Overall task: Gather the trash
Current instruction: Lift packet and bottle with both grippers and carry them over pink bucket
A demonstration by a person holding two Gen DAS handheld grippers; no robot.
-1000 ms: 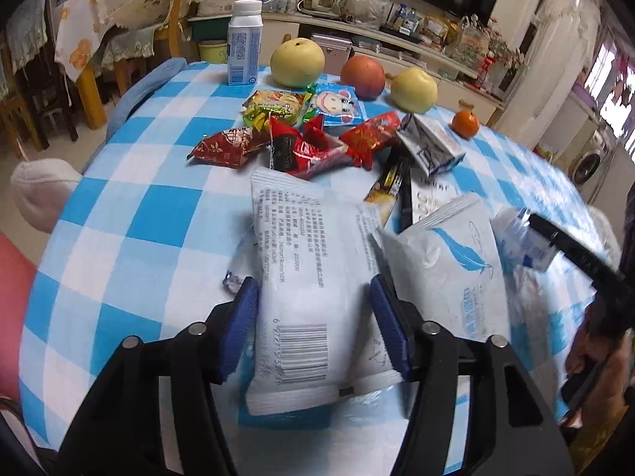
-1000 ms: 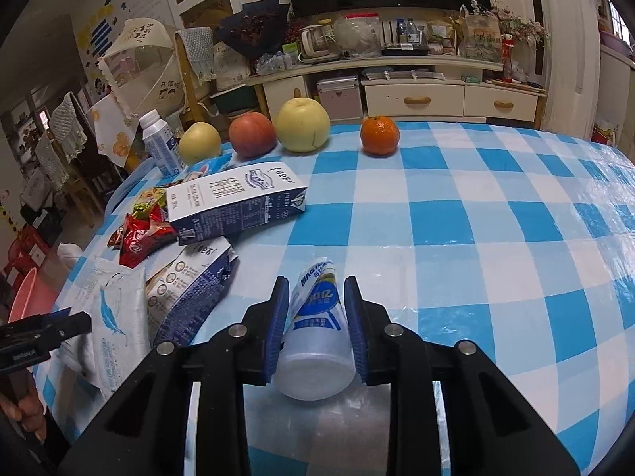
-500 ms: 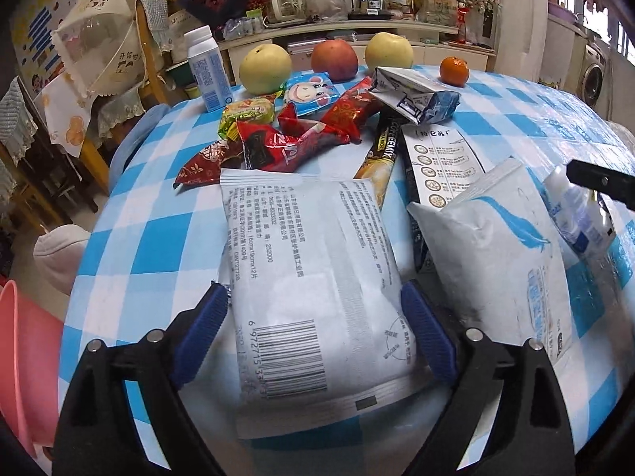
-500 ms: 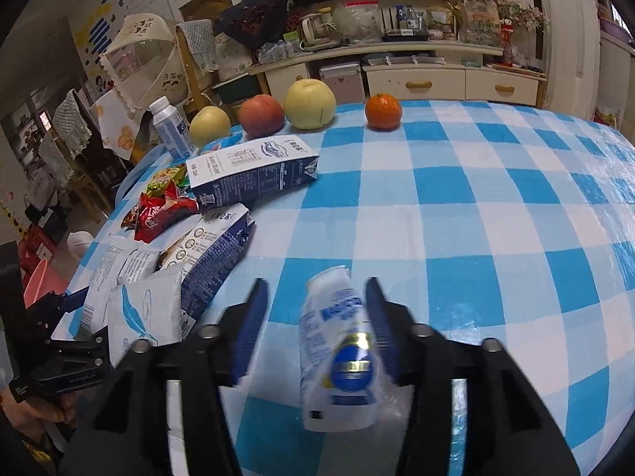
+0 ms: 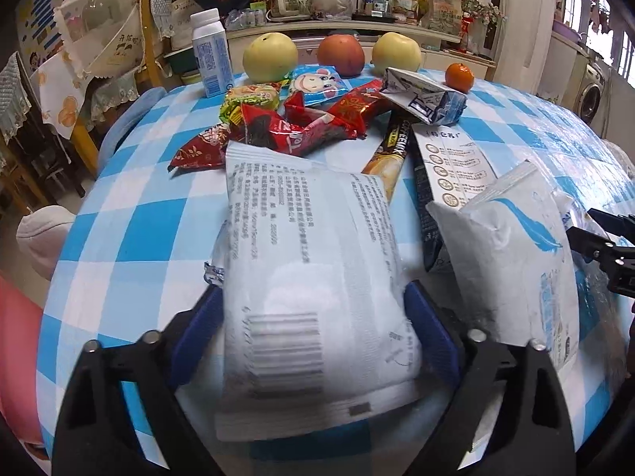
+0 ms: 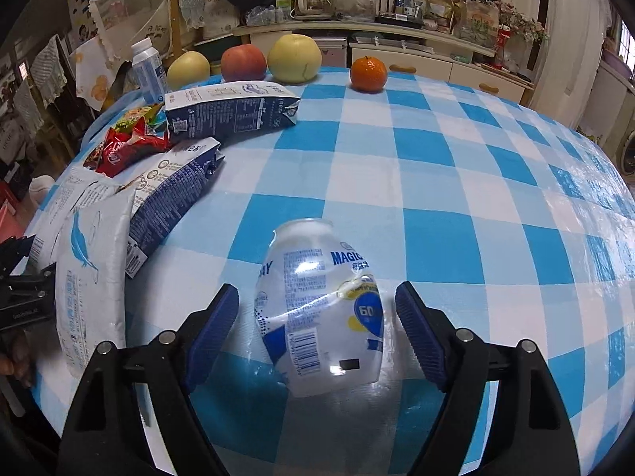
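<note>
Both grippers were working the trash pile on the checked bench (image 6: 436, 166). The left gripper (image 5: 313, 329) was closing its fingers around a soft, crinkly white wipes pack (image 5: 313, 261), pads at its edges. The right gripper (image 6: 317, 317) was opening, fingers clear of a dented translucent plastic bottle (image 6: 321, 309) lying between them. Next likely needs a firm squeeze and lift on the pack.
</note>
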